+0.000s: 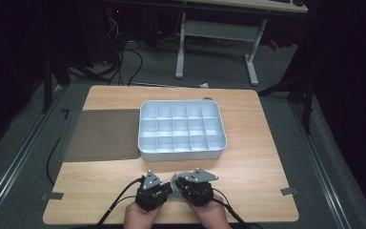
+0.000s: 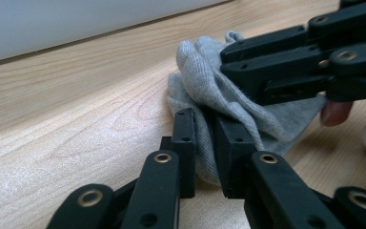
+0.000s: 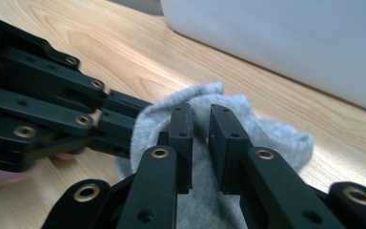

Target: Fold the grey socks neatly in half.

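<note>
Grey knit cloth [image 2: 209,95], white divided tray [image 1: 181,153], black fingers [image 3: 181,125]

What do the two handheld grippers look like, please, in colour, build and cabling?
Both the left gripper and the right gripper are black, with flat linked bars joined by brass-coloured rivets and two squared jaws. Each carries a grey three-cornered plate on top and trails a black cable toward the table's near edge. No sleeves are visible.

The compartment tray [image 1: 182,129] stands in the middle of the counter [image 1: 105,181], a little toward the far edge. A flat mat [image 1: 102,135] lies just beside it on the left and reaches over the counter's left edge. The cloth [image 1: 176,183] lies near the near edge, in front of the tray, between the left gripper [image 1: 164,191] and the right gripper [image 1: 178,187].
</note>
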Available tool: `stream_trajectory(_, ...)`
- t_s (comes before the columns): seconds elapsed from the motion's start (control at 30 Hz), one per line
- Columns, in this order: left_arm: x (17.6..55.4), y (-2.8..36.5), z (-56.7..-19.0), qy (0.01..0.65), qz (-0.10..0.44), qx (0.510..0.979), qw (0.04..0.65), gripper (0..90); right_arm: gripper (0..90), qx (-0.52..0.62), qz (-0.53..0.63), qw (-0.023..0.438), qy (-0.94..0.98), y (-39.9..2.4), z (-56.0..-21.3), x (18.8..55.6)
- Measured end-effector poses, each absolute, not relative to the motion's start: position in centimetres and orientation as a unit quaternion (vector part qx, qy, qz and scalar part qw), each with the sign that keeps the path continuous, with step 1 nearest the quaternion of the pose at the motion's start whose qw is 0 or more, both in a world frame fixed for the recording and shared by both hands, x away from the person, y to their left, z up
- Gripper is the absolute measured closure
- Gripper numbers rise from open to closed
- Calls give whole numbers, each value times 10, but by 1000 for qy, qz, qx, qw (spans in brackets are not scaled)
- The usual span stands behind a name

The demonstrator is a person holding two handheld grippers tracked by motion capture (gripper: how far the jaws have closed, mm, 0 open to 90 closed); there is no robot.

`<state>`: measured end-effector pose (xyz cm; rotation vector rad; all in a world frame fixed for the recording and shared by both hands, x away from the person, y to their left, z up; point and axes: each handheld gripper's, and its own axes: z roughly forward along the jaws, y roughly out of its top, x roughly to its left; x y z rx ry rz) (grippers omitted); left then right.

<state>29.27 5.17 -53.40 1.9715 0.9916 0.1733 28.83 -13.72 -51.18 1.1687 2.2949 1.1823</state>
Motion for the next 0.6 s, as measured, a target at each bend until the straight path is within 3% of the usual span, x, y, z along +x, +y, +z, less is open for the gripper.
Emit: stream_trajectory(0.6,293,69,-530,414,52,786,456,804,861,392,384,155,821,-130,-526,285)
